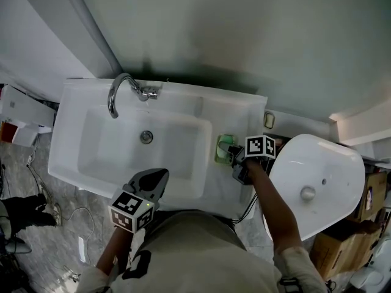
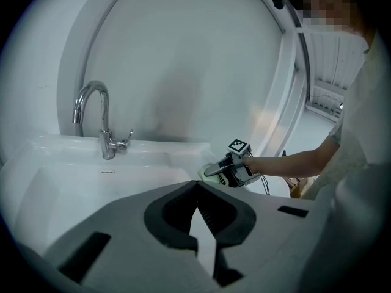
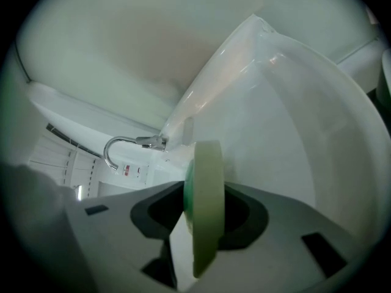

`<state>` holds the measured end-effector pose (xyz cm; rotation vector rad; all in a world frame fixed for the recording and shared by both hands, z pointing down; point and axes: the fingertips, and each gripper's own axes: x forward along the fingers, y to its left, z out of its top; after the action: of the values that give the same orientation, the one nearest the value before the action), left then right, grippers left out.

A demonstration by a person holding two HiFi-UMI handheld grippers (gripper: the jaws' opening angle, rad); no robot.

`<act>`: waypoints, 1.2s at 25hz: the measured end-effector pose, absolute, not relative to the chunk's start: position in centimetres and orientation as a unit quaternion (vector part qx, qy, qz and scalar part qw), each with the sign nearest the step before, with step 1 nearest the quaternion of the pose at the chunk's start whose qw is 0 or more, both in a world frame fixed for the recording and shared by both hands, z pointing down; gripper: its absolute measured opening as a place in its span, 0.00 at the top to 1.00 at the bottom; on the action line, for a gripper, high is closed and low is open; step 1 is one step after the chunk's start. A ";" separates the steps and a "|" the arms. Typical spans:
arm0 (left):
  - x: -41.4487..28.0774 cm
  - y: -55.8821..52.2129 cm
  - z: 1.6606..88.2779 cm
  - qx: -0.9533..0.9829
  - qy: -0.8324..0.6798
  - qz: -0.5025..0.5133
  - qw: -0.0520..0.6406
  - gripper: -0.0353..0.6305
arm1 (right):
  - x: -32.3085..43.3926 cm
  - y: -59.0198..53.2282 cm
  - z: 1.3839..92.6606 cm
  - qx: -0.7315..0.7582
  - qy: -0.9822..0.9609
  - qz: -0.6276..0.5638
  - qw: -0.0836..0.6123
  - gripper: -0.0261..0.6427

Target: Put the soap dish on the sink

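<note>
Pinched edge-on between right gripper point(image 3: 204, 218) pads: pale green soap dish point(image 3: 206, 163), low over the right ledge of sink point(image 1: 73, 163); contact beneath hidden. Left gripper point(image 2: 197, 185) pressed together, empty, at sink's front rim. One sink, one separate white basin point(image 1: 317, 182) just right of right gripper, two grippers, one faucet point(image 1: 119, 90), one dish.
</note>
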<state>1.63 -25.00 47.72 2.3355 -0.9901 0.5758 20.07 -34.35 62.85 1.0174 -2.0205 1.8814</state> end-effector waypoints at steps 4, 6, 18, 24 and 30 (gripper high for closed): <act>1.7 -25.4 47.7 0.868 -0.362 0.210 0.266 0.92 | 20.2 -34.4 63.2 0.348 -0.678 0.640 0.103 0.75; 1.7 -25.4 47.8 0.869 -0.360 0.209 0.267 0.92 | 20.2 -34.4 63.3 0.348 -0.676 0.641 0.103 0.74; 1.3 -25.7 48.3 0.873 -0.350 0.202 0.275 0.92 | 21.7 -34.8 63.9 0.407 -0.681 0.588 0.162 0.63; 1.1 -25.8 48.3 0.875 -0.347 0.200 0.272 0.92 | 22.6 -35.1 64.1 0.438 -0.685 0.542 0.213 0.54; 0.7 -25.7 48.4 0.874 -0.348 0.198 0.273 0.92 | 23.3 -35.1 64.2 0.454 -0.682 0.524 0.231 0.50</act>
<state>0.73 -25.75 48.40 2.3525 -0.9369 0.5333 23.32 -35.06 64.19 1.2496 -1.8764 1.4405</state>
